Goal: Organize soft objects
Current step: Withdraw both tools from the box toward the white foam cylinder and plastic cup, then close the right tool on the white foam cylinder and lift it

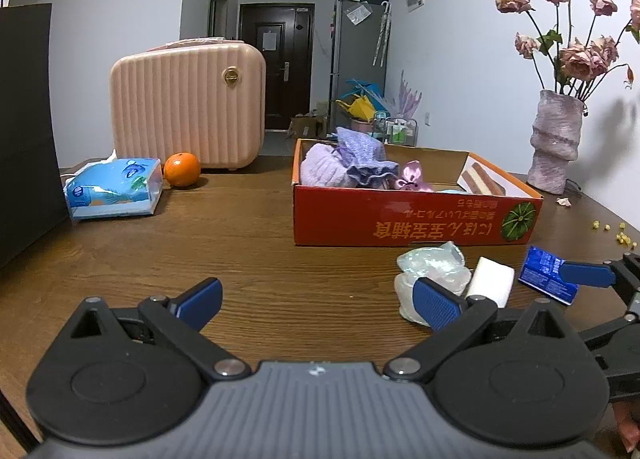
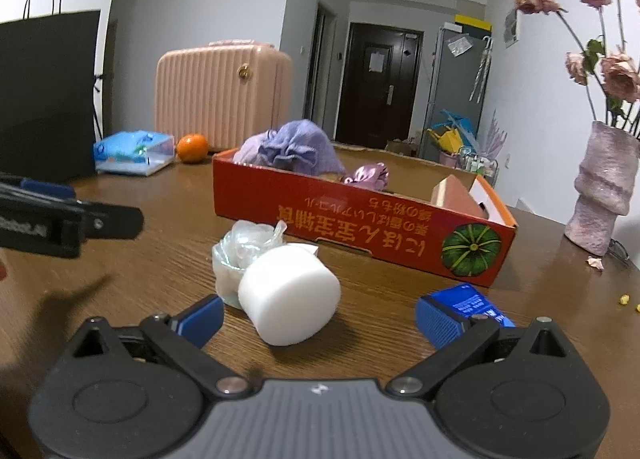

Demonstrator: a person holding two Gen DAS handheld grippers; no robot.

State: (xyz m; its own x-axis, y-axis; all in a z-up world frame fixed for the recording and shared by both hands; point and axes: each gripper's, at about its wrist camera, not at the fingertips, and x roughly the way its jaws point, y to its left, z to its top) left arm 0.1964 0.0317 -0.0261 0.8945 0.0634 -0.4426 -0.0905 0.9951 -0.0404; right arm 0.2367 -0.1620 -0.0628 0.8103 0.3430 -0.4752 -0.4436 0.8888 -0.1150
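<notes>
Both grippers are spread wide and hold nothing. The right gripper (image 2: pixel 318 317) hovers low over the wooden table (image 2: pixel 160 259), with the white foam cylinder (image 2: pixel 290 293) lying between its fingers, against a crumpled clear plastic bag (image 2: pixel 244 249). The left gripper (image 1: pixel 318 299) hovers nearby, the bag just beyond its right finger. The red cardboard box (image 2: pixel 360 219) stands behind them.

Left claw (image 1: pixel 318 301): grey ribbed housing w/ small white logo at 12 o'clock edge, two black round-lobed plates, black linkage arms w/ silver screws, blue ridged pads (image 1: pixel 436 309). Right claw (image 2: pixel 320 317): same build, blue pads (image 2: pixel 438 317), silver screws.
</notes>
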